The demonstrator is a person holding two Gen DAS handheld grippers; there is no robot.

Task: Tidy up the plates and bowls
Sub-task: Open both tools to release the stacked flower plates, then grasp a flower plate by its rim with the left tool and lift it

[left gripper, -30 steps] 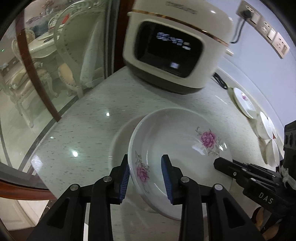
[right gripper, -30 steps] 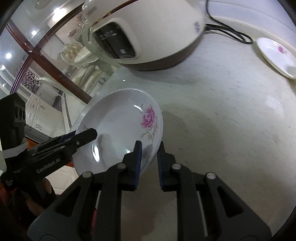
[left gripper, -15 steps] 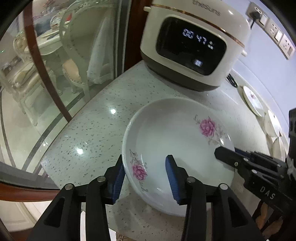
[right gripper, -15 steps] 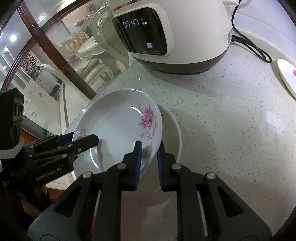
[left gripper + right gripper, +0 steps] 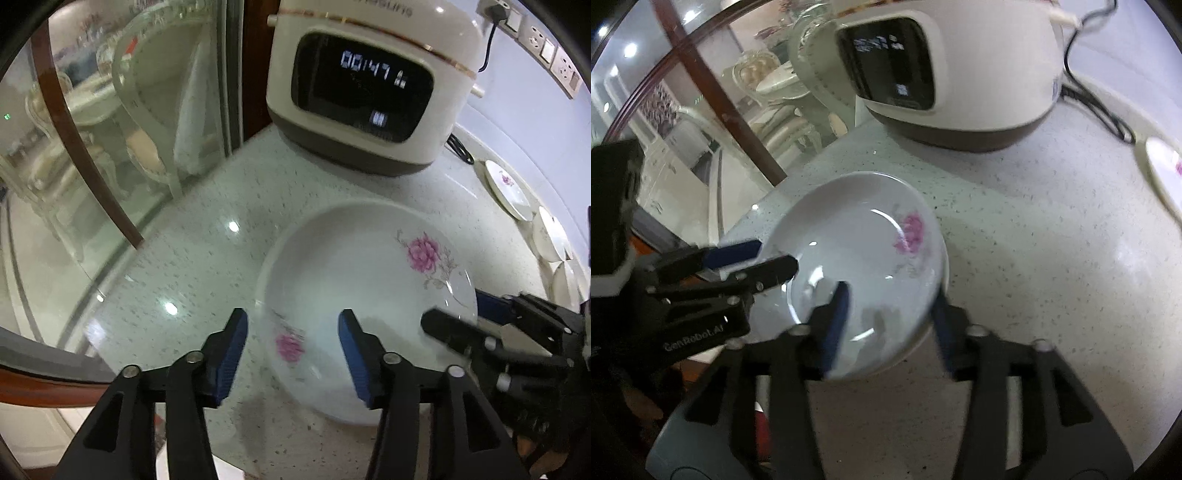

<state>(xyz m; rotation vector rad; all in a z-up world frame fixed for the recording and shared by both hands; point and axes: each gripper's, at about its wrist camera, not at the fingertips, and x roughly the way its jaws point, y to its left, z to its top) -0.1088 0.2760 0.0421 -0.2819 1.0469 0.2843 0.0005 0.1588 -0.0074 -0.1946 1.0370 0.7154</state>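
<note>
Left wrist view, from left to right: a curved glass partition with a dark wooden frame; the speckled pale stone countertop; the left gripper, its blue-padded fingers spread wide apart and straddling the near rim of a white shallow porcelain bowl with pink flower prints, neither pad pressing it. The bowl rests on the countertop in front of a cream electric rice cooker with a dark lit display. At right, the right gripper reaches over the bowl's far rim. Three more white plates lie along the wall.

Right wrist view: the left gripper enters from the left at the bowl's rim; the right gripper is opened wide, one finger inside the bowl, the other outside its rim, not clamping. The rice cooker stands behind.
</note>
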